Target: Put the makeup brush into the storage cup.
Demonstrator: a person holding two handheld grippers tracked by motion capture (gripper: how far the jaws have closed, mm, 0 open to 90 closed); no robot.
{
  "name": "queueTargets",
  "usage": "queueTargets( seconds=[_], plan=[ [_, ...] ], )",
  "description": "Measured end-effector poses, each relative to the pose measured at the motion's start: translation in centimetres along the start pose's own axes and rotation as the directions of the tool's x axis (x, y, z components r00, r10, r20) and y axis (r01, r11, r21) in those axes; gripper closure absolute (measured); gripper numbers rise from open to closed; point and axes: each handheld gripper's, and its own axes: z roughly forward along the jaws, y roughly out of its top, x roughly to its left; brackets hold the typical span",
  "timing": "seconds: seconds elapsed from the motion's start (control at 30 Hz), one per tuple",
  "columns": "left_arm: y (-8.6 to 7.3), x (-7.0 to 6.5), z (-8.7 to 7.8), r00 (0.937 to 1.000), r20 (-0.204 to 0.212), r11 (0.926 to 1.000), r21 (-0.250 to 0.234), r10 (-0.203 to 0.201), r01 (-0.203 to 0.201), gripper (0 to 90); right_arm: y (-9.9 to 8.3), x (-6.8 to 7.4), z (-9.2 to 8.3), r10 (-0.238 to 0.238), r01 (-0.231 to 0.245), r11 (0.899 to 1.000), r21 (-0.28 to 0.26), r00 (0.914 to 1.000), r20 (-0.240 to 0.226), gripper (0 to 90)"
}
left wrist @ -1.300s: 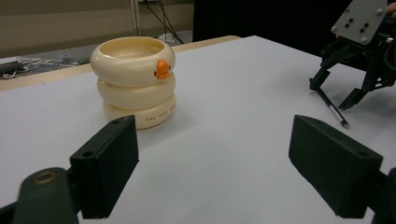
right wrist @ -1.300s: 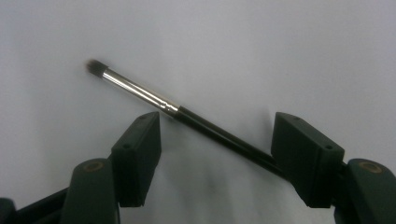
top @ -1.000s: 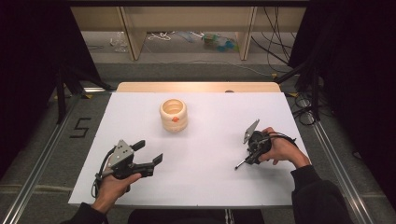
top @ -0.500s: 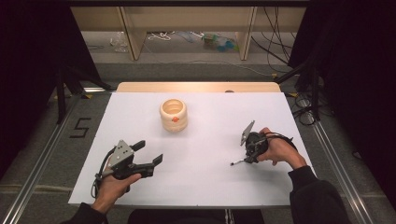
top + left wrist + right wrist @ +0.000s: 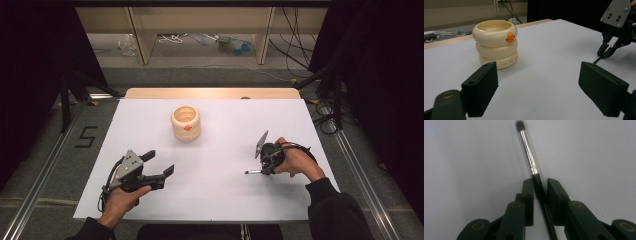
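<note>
A thin brush point(image 5: 527, 147) with a black handle, silver ferrule and dark bristle tip lies on the white table sheet point(image 5: 225, 200) at the right. My right gripper point(image 5: 540, 182) has just been closing and its pads now press on the handle from both sides. From above, the right gripper point(image 5: 265, 167) points left, with the brush point(image 5: 254, 172) sticking out of it. At the front left my left gripper point(image 5: 161, 162) is held open with nothing between its fingers. It faces a cream ringed pot point(image 5: 496, 42) with an orange beak. The pot point(image 5: 185, 122) stands at the table's back middle.
A wooden strip point(image 5: 210, 93) runs along the table's far edge. Metal rails point(image 5: 45, 165) flank the sheet on both sides. Cables point(image 5: 325, 120) lie on the floor at the right. White sheet lies bare between the two grippers.
The right gripper's jaws have closed from wide apart onto the brush handle, and the hand has settled slightly lower and leftward. The left gripper and the pot have stayed put.
</note>
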Motion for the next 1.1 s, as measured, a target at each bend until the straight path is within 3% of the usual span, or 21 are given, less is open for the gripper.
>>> queueTargets(
  seconds=[0.03, 0.17, 0.2, 0.33, 0.47, 0.5, 0.77, 0.9, 1.1],
  plan=[
    [0.1, 0.2, 0.0, 0.9996, -0.002, 0.9996, 0.002, 0.028, -0.028, 16.0, 0.1, 0.0, 0.0, -0.004, 0.004, 1.000, 0.006, 1.0000, 0.004, 78.1],
    [0.0, 0.0, 0.0, 1.0000, -0.001, 1.0000, -0.001, 0.001, -0.001, 16.0, 0.3, 0.1, 0.0, -0.018, 0.018, 1.000, 0.025, 0.9998, 0.001, 81.9],
    [0.1, 0.2, 0.0, 0.9996, -0.003, 0.9996, 0.004, 0.029, -0.029, 16.0, 0.3, 0.1, 0.0, -0.018, 0.018, 1.000, 0.023, 0.9998, 0.000, 82.2],
    [0.1, 0.2, 0.0, 0.9993, -0.004, 0.9993, 0.001, 0.036, -0.036, 16.1, 0.4, 0.1, 0.0, -0.015, 0.015, 0.999, 0.029, 0.9999, -0.004, 83.4],
    [0.2, 0.2, 0.0, 0.9998, -0.005, 0.9998, -0.004, 0.020, -0.020, 16.0, 0.6, 0.2, 0.1, -0.003, 0.003, 0.999, 0.038, 1.0000, 0.000, 83.9],
    [0.2, 0.2, 0.0, 0.9994, -0.004, 0.9994, -0.001, 0.035, -0.035, 16.1, 0.6, 0.3, 0.0, 0.007, -0.008, 0.999, 0.041, 1.0000, 0.003, 84.0],
    [0.1, 0.2, -0.1, 0.9995, -0.001, 0.9995, 0.001, 0.033, -0.033, 16.1, 0.7, 0.4, -0.1, 0.045, -0.046, 0.998, 0.046, 0.9989, 0.015, 84.2],
    [0.1, 0.2, -0.1, 0.9998, -0.006, 0.9998, -0.002, 0.020, -0.020, 16.1, 0.6, 0.3, -0.9, 0.047, -0.047, 0.999, 0.007, 0.9985, 0.029, 84.2],
    [0.1, 0.1, -0.1, 0.9998, -0.008, 0.9998, -0.004, 0.018, -0.018, 16.1, 0.5, 0.0, -2.8, 0.065, -0.058, 0.993, -0.107, 0.9960, 0.062, 84.2]
  ],
)
